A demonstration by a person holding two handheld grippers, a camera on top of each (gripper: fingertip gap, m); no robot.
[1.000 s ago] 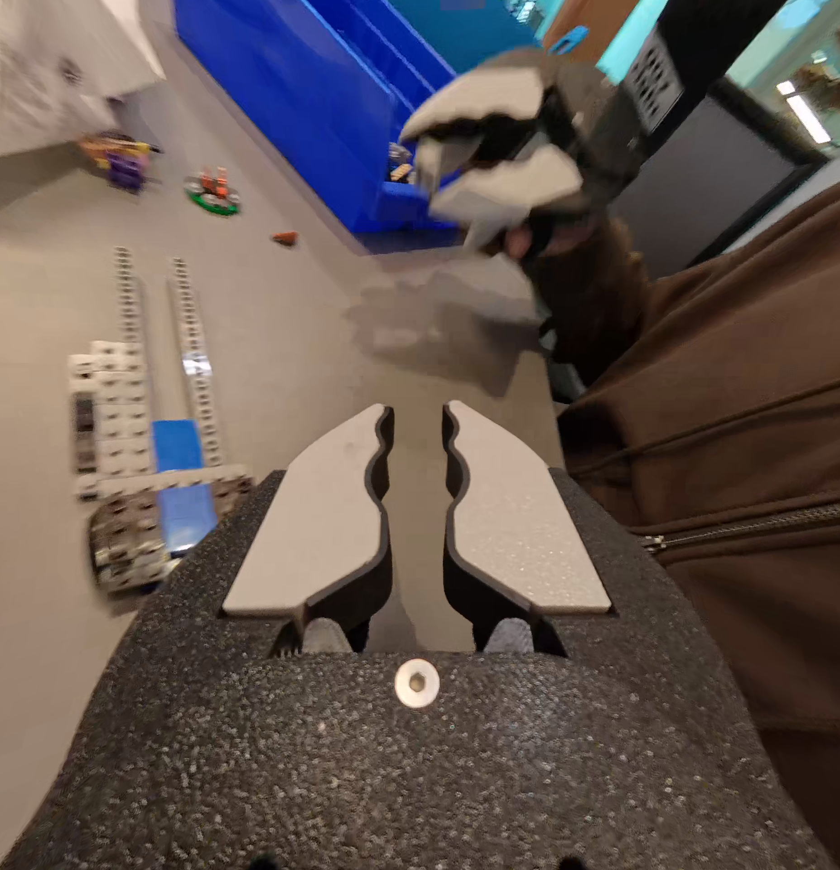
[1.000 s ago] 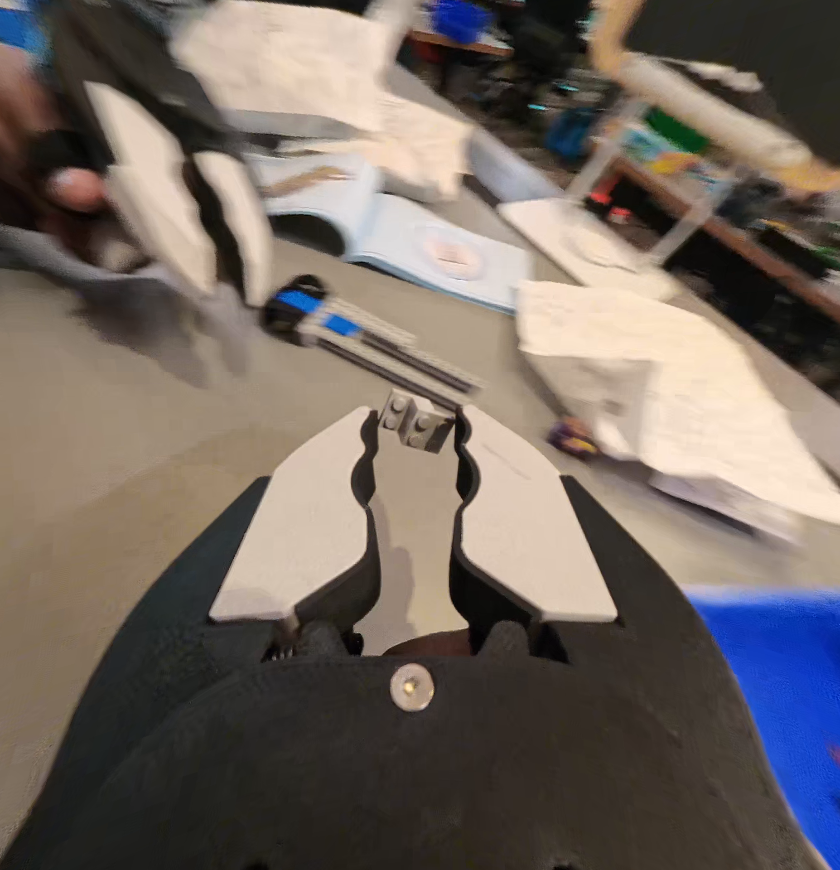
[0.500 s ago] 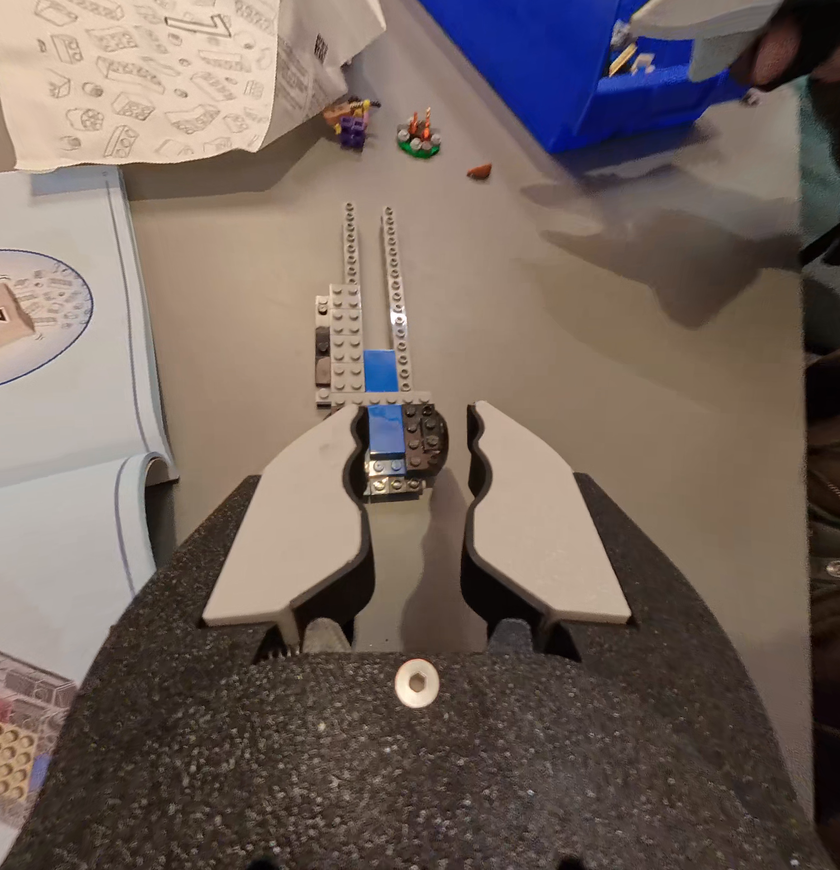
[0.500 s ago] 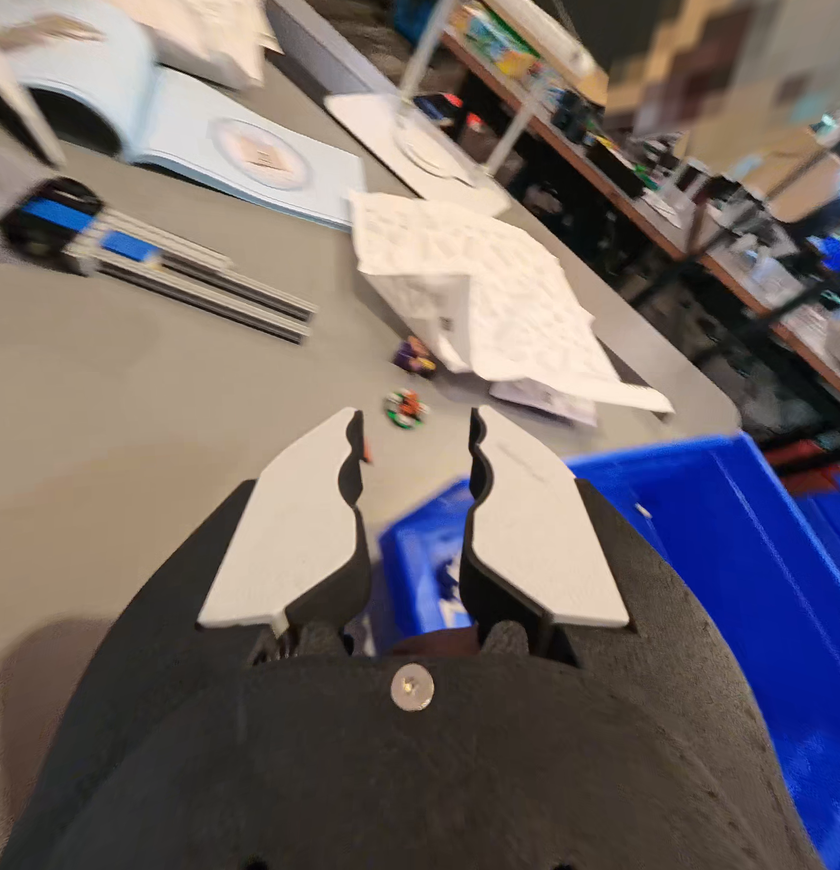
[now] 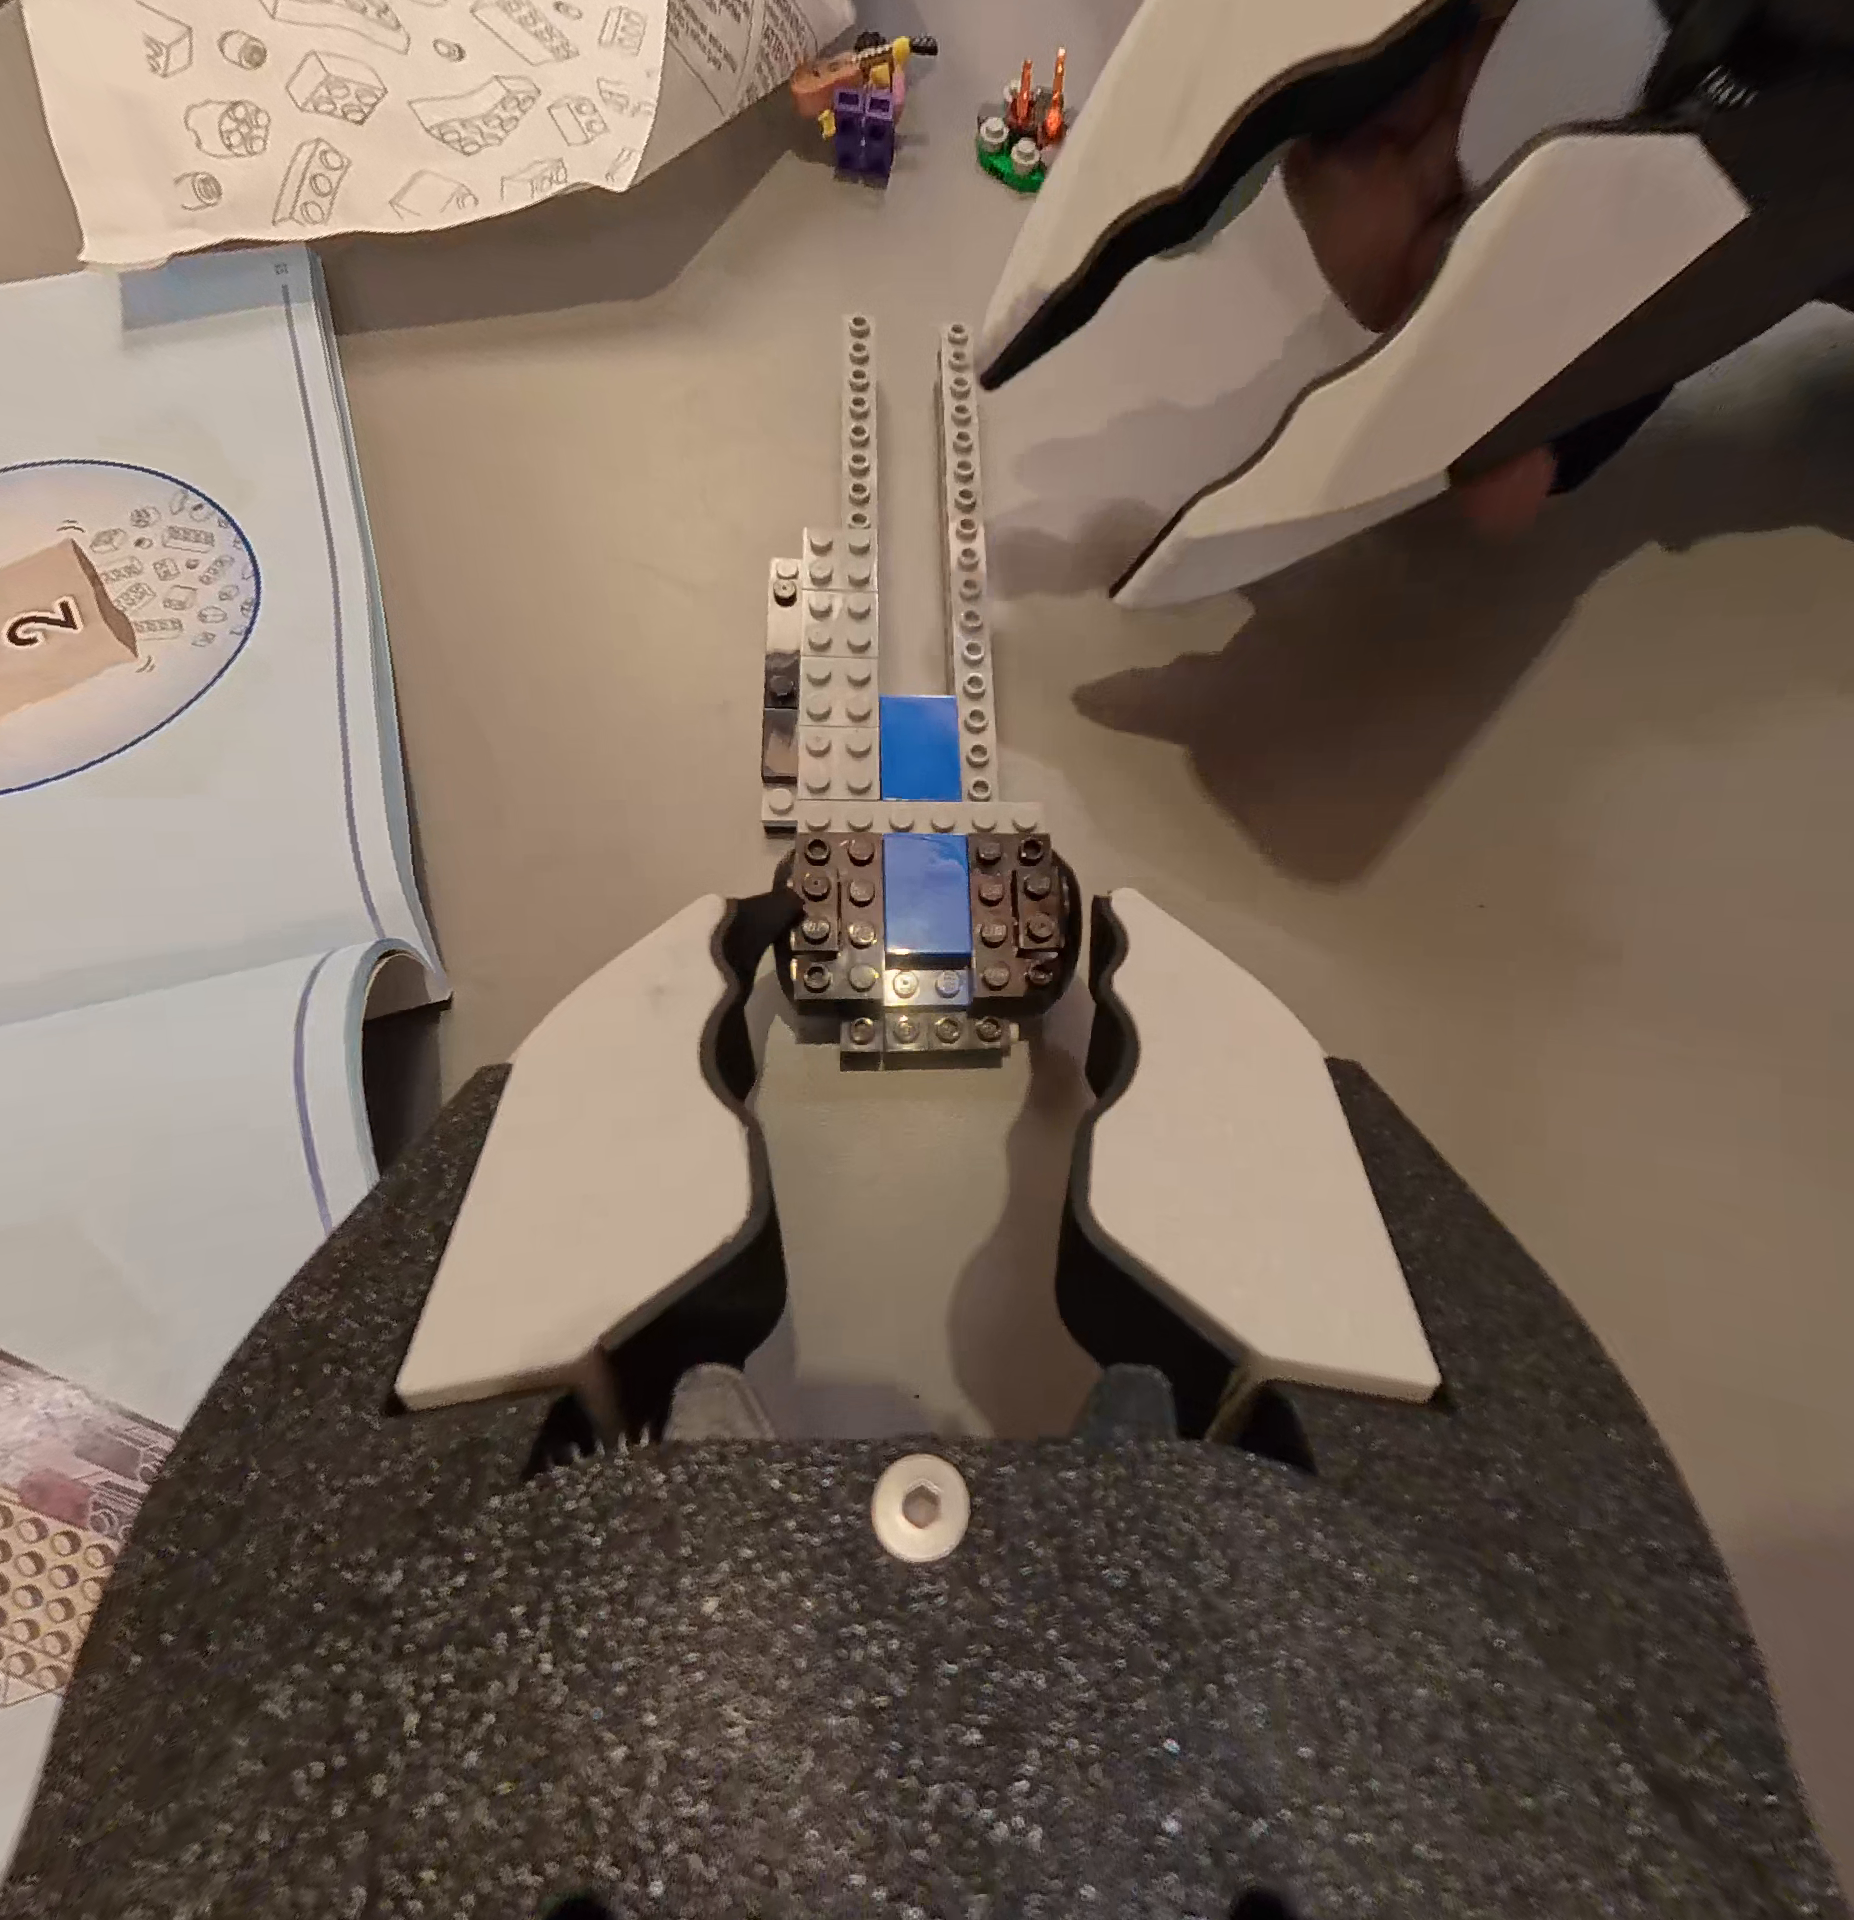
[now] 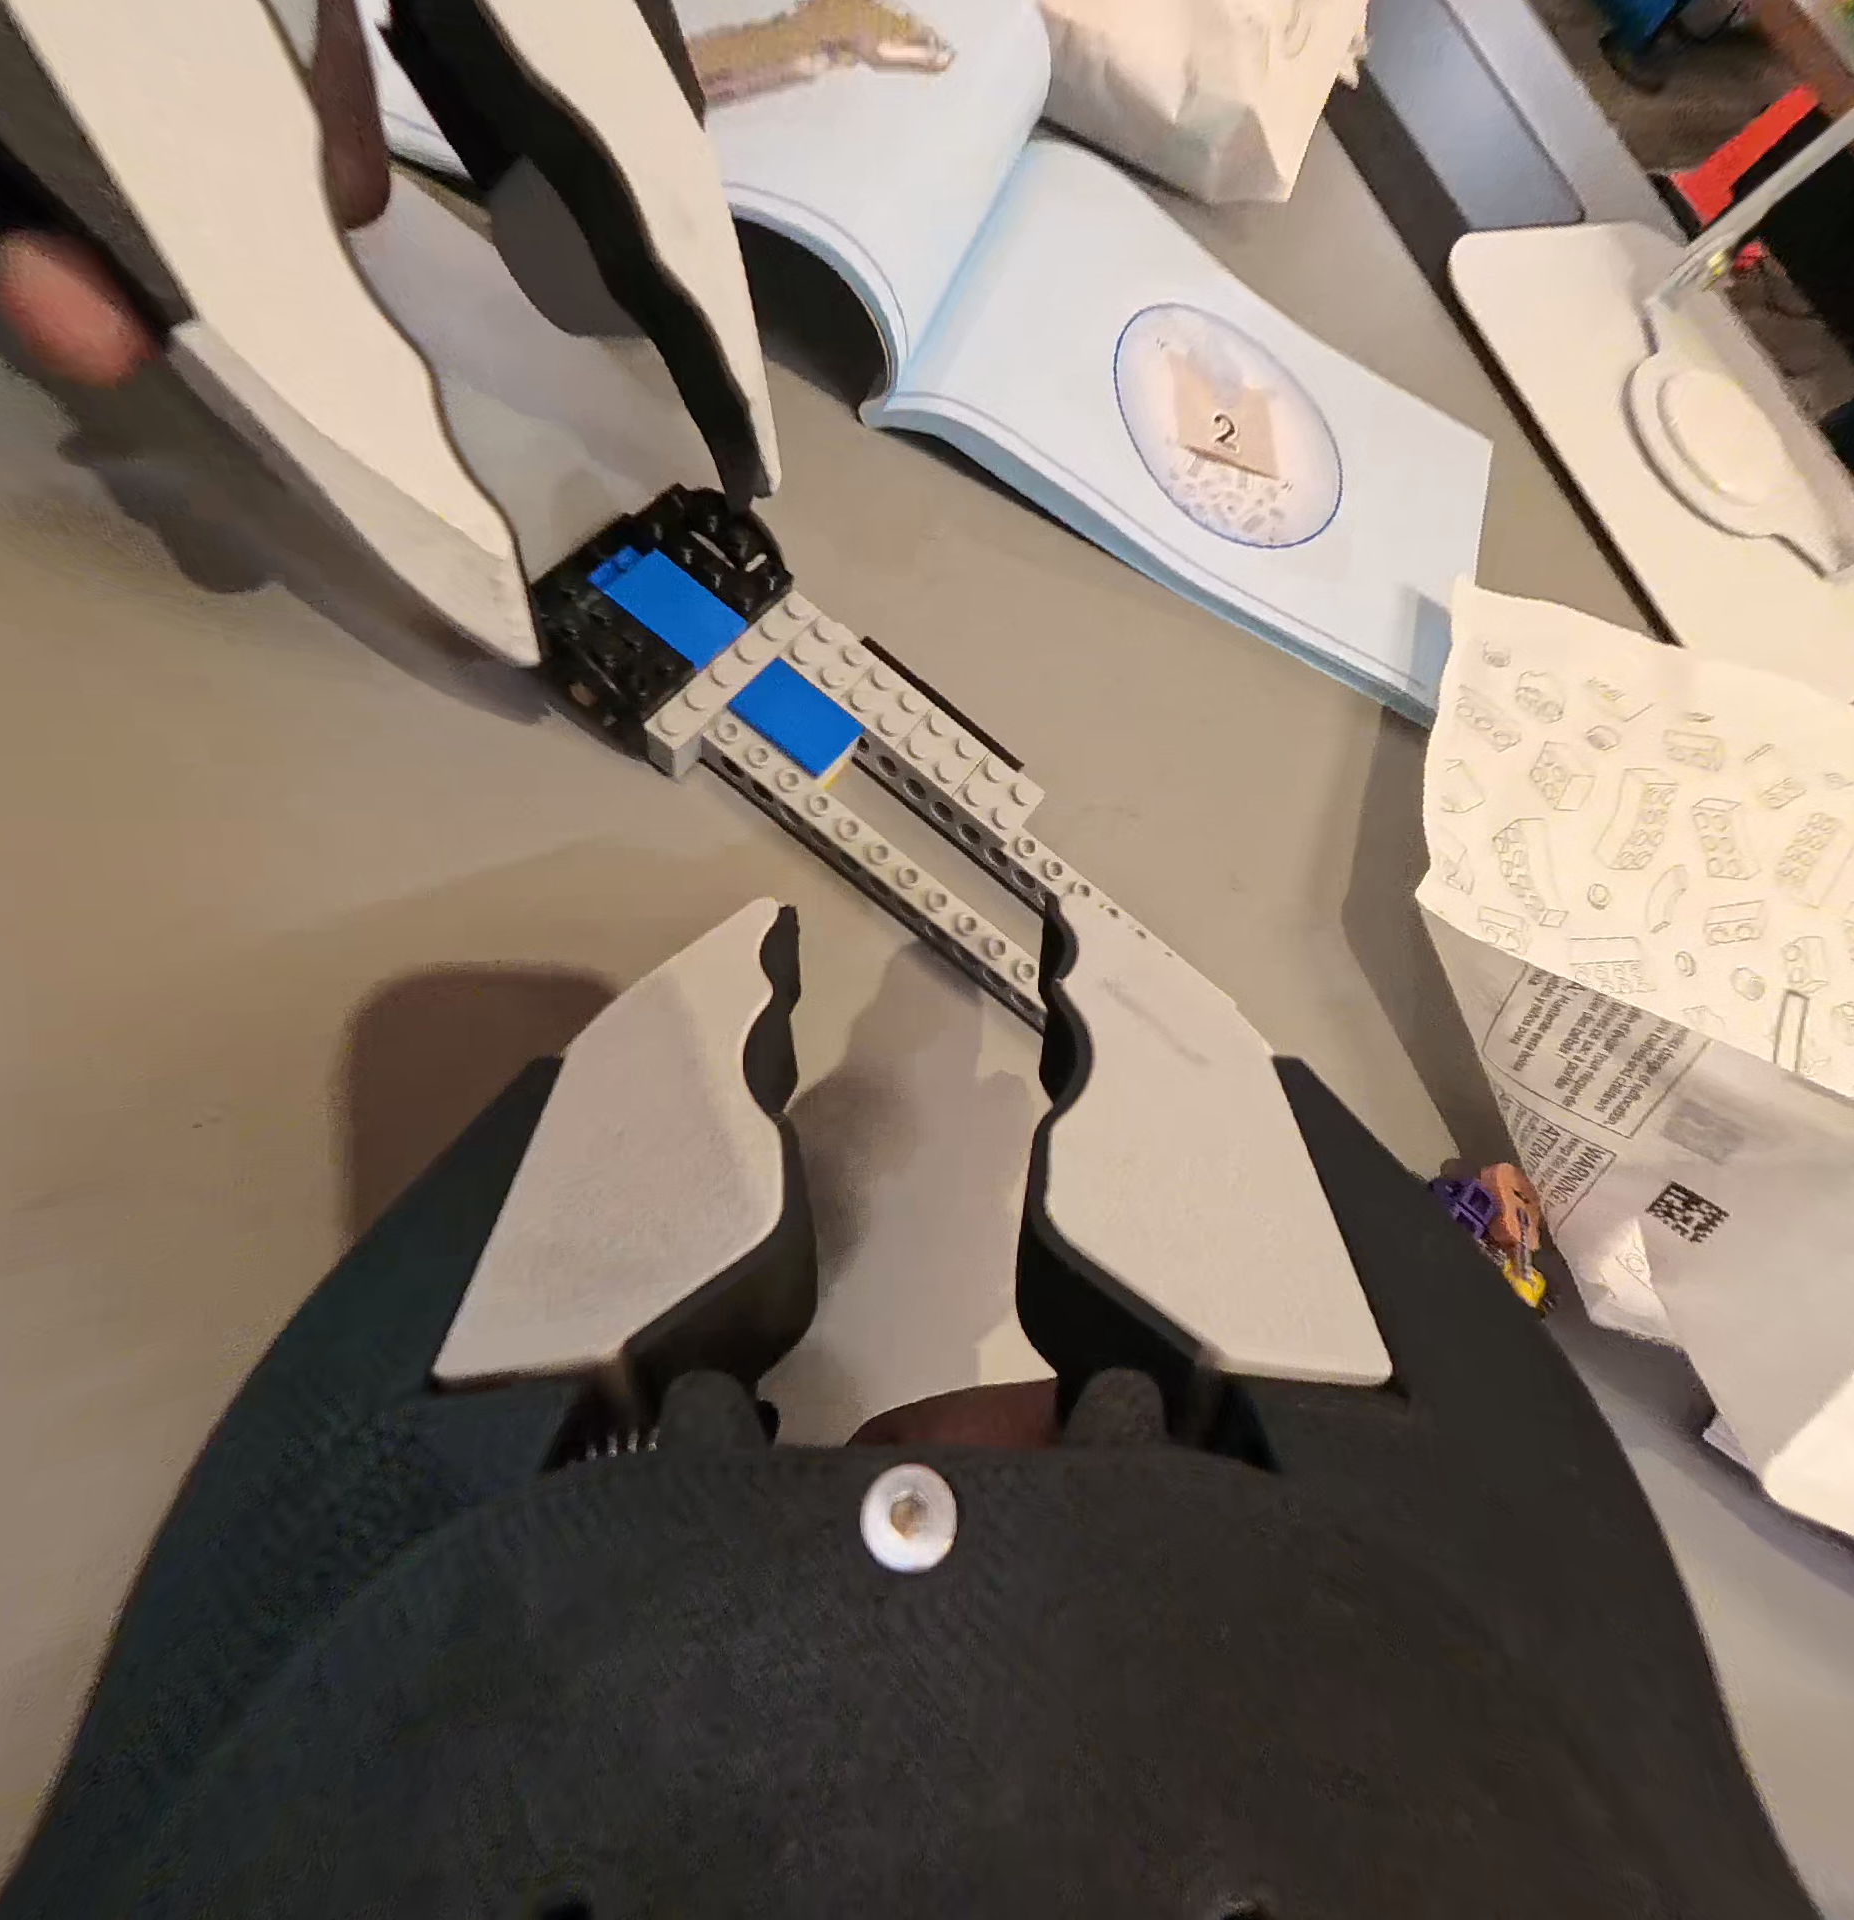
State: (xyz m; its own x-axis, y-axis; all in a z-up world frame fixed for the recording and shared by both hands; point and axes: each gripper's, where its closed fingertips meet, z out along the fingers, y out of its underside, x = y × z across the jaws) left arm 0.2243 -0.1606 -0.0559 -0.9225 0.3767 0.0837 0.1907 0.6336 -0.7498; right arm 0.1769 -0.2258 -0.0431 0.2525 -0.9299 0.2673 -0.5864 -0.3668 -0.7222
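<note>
The left gripper (image 5: 912,935) is spread wide around the black-and-blue end of a brick model (image 5: 907,790) lying on the desk (image 5: 590,540); clear gaps are seen beside both pads, so nothing is clamped. The right gripper (image 6: 918,945) is released and empty, its right fingertip (image 6: 1084,961) nearest the model's 2 grey studded beams (image 6: 902,883). An open instruction booklet (image 5: 164,623) lies alongside.

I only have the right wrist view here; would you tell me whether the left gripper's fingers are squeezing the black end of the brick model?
Observer: No. The left gripper straddles the black end, and a gap shows beside its right finger.
Operator: Thank you. Is anything lying near the purple figure?
Observer: Yes, a small green build with orange pieces sits beside the purple figure.
</note>
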